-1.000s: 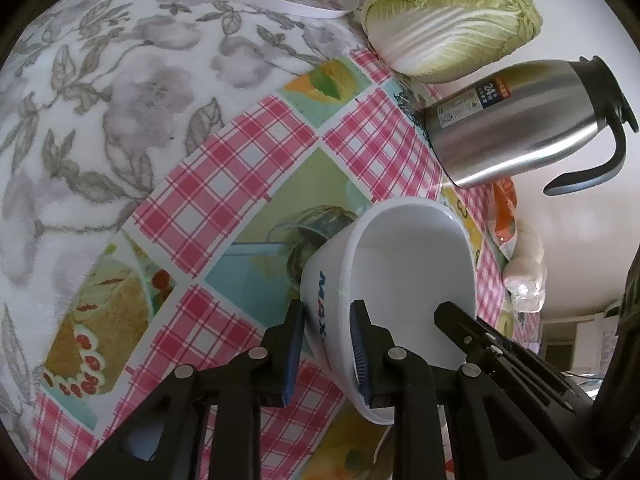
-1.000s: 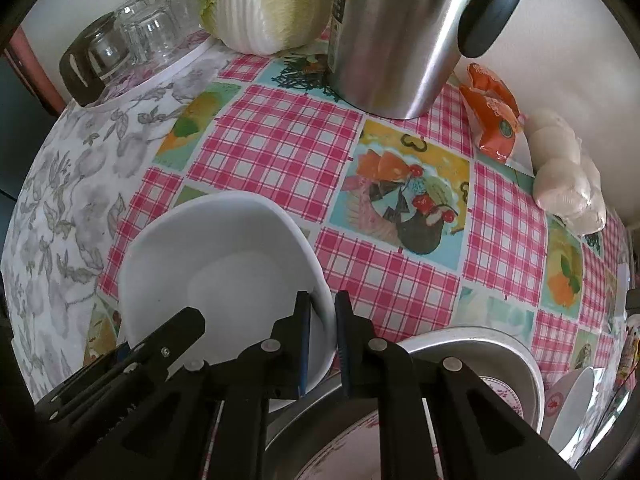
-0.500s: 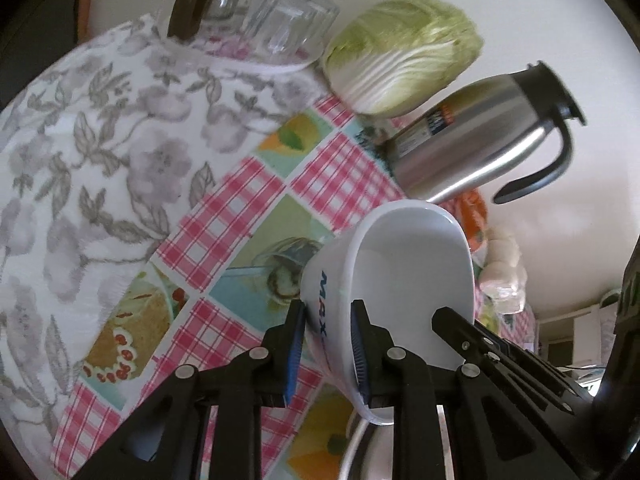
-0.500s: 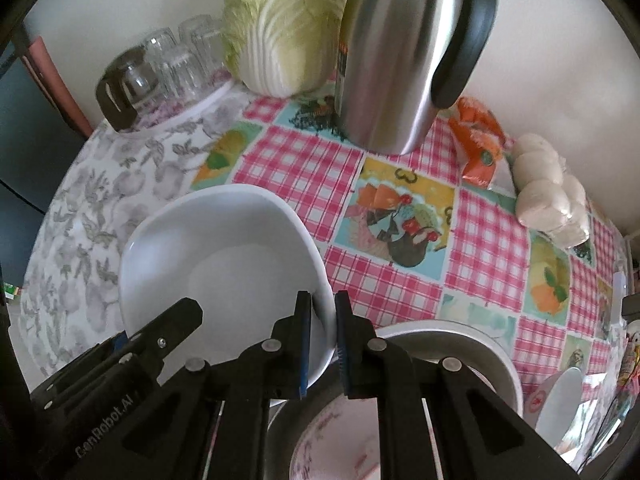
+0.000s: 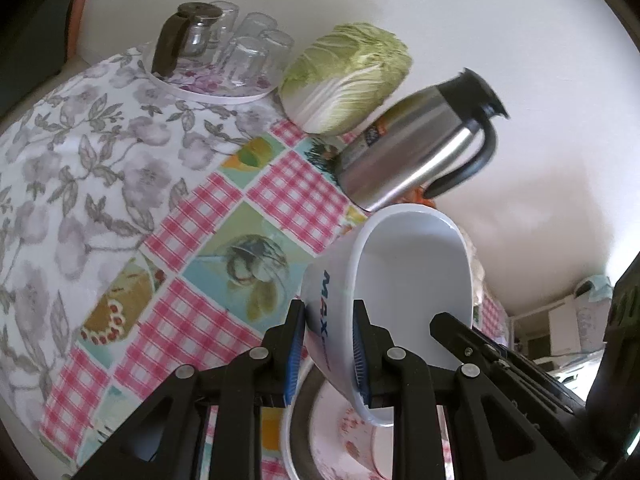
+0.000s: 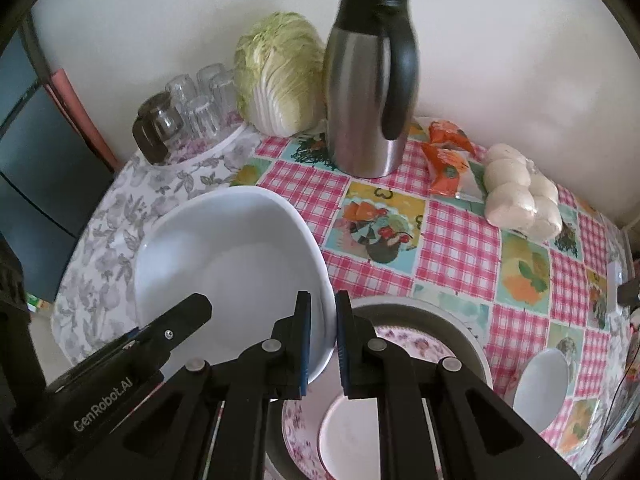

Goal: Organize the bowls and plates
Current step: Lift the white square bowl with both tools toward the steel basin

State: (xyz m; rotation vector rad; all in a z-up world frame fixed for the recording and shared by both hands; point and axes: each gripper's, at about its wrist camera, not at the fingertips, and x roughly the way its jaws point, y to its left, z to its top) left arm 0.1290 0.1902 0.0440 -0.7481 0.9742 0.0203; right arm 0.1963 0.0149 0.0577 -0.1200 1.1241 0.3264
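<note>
we hold the white bowl (image 6: 224, 272) by opposite rims, clear of the checked tablecloth (image 6: 460, 240); our left gripper (image 5: 326, 354) and right gripper (image 6: 322, 340) each pinch its wall; below, a metal basin (image 6: 460, 332) holds a floral plate (image 6: 404, 344).

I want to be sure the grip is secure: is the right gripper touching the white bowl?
Touching. The right wrist view shows the right gripper shut on the white bowl, its blue pads pressed against either side of the rim.

Plain white wall (image 6: 500, 60) behind table; patchwork tablecloth (image 6: 460, 236), pink check; soft daylight.
</note>
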